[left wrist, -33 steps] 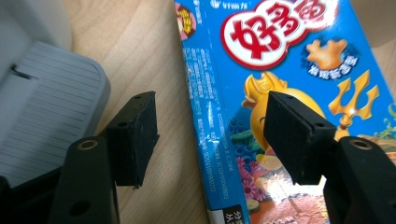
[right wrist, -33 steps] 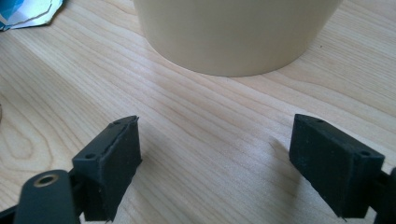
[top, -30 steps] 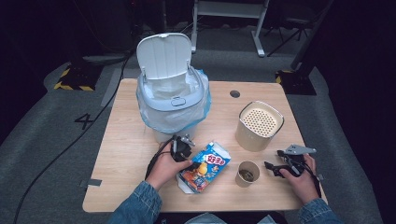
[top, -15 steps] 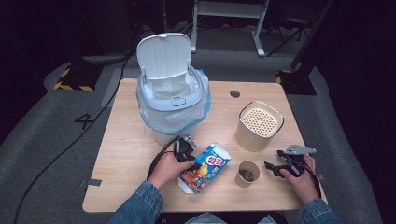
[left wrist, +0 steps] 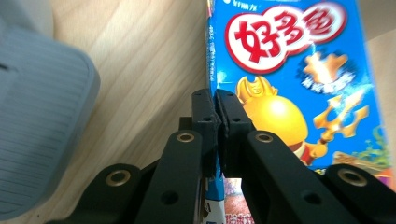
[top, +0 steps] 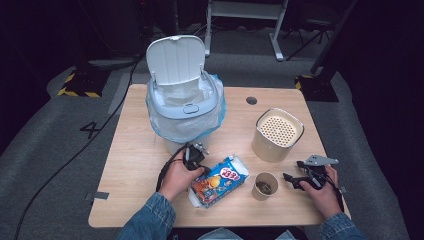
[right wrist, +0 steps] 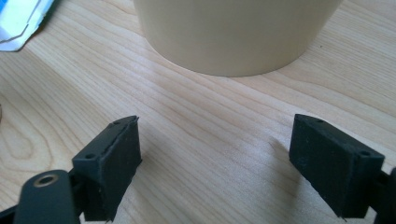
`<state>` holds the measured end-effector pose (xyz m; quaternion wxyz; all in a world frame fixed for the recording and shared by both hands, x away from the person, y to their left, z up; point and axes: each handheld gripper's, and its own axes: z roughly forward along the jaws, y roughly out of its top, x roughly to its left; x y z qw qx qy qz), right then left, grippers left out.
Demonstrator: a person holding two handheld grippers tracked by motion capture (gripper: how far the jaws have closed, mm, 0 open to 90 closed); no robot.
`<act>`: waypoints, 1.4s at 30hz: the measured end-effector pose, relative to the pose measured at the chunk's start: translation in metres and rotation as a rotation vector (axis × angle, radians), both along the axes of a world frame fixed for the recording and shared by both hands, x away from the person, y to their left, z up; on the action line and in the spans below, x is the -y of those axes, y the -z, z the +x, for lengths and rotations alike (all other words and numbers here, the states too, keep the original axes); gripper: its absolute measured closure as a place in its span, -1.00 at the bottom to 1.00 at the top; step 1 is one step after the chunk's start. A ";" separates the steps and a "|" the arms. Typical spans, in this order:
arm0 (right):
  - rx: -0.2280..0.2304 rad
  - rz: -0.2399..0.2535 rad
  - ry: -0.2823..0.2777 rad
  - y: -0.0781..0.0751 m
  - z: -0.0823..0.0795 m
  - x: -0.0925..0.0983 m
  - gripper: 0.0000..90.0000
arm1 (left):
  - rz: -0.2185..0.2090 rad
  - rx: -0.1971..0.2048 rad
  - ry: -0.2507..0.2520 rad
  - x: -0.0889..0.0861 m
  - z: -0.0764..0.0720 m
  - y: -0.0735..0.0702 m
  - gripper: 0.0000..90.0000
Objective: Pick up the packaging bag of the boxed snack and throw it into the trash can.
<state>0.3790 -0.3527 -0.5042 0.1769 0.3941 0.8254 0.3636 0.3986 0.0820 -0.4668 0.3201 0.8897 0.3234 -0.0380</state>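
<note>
Now 1 snack box [top: 219,181], 1 paper cup [top: 264,185], 1 bin [top: 183,102]; left gripper [left wrist: 217,122] has just clamped the box edge, right gripper [right wrist: 215,163] spread wide.

Left tool [left wrist: 217,122]: jaws just closed, pads pressed together on a thin edge, held by the left hand [top: 177,176], forearm in a denim sleeve. Right tool [right wrist: 215,158]: jaws spread wide, low over the counter, gripped by the right hand [top: 322,192].
</note>
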 end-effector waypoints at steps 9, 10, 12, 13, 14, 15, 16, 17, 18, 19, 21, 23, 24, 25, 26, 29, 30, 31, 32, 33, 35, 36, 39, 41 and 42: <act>0.000 0.000 0.000 0.000 0.000 0.000 -0.63 | -0.166 0.100 0.003 -0.018 -0.012 -0.032 0.94; 0.000 0.000 0.000 0.000 0.000 0.000 -0.63 | -0.190 0.122 0.001 -0.021 -0.014 -0.037 0.95; 0.000 0.000 0.000 0.000 0.000 0.000 -0.63 | -0.225 0.151 -0.003 -0.026 -0.016 -0.043 0.94; 0.000 0.000 0.000 0.000 0.000 0.000 -0.63 | -0.255 0.190 -0.012 -0.031 -0.017 -0.049 0.94; 0.000 0.000 0.000 0.000 0.000 0.000 -0.63 | -0.255 0.190 -0.012 -0.031 -0.017 -0.049 0.94; 0.000 0.000 0.000 0.000 0.000 0.000 -0.63 | -0.272 0.208 -0.013 -0.033 -0.017 -0.052 0.94; 0.000 0.000 -0.001 0.000 0.000 0.000 -0.63 | -0.287 0.219 -0.017 -0.035 -0.018 -0.055 0.95; 0.000 0.000 -0.002 0.000 0.000 0.000 -0.63 | -0.301 0.234 -0.019 -0.037 -0.019 -0.057 0.94; 0.001 -0.001 -0.003 0.000 0.000 0.000 -0.63 | -0.316 0.253 -0.018 -0.038 -0.019 -0.059 0.95; 0.001 -0.002 -0.002 0.000 0.001 0.000 -0.64 | -0.328 0.267 -0.018 -0.039 -0.020 -0.061 0.94; 0.001 -0.002 -0.002 0.000 0.001 0.000 -0.64 | -0.362 0.295 -0.017 -0.041 -0.021 -0.065 0.95; 0.001 -0.002 -0.002 0.000 0.001 0.000 -0.64 | -0.371 0.321 -0.021 -0.042 -0.023 -0.070 0.95; 0.001 -0.002 -0.002 0.000 0.001 0.000 -0.64 | -0.378 0.337 -0.019 -0.043 -0.023 -0.072 0.95; 0.001 -0.002 -0.002 0.000 0.001 0.000 -0.64 | -0.389 0.346 -0.020 -0.043 -0.024 -0.075 0.95; 0.001 -0.002 -0.002 0.000 0.001 0.000 -0.64 | -0.404 0.366 -0.012 -0.044 -0.025 -0.081 0.95; 0.001 -0.002 -0.002 0.000 0.001 0.000 -0.64 | -0.420 0.393 -0.003 -0.047 -0.026 -0.091 0.94; 0.001 -0.002 -0.002 0.000 0.001 0.000 -0.64 | -0.420 0.393 -0.003 -0.047 -0.026 -0.091 0.94; 0.001 -0.002 -0.001 0.000 0.001 -0.001 -0.64 | -0.425 0.406 -0.001 -0.048 -0.027 -0.096 0.94; 0.002 -0.003 -0.001 0.000 0.001 -0.001 -0.64 | -0.434 0.419 -0.005 -0.049 -0.027 -0.099 0.94; 0.002 -0.003 0.000 0.000 0.001 -0.001 -0.64 | -0.442 0.429 -0.006 -0.050 -0.027 -0.103 0.95; 0.002 -0.003 -0.001 0.000 0.001 -0.001 -0.64 | -0.450 0.447 -0.011 -0.052 -0.027 -0.111 0.94; 0.002 -0.003 0.000 0.000 0.001 -0.001 -0.64 | -0.459 0.459 -0.011 -0.054 -0.027 -0.117 0.94; 0.002 -0.003 0.000 0.000 0.001 -0.001 -0.64 | -0.462 0.485 -0.008 -0.056 -0.025 -0.128 0.94; 0.002 -0.003 -0.001 0.000 0.001 -0.001 -0.64 | -0.469 0.489 -0.007 -0.056 -0.025 -0.132 0.94; 0.002 -0.003 -0.001 0.000 0.001 -0.001 -0.64 | -0.474 0.500 -0.007 -0.057 -0.024 -0.136 0.94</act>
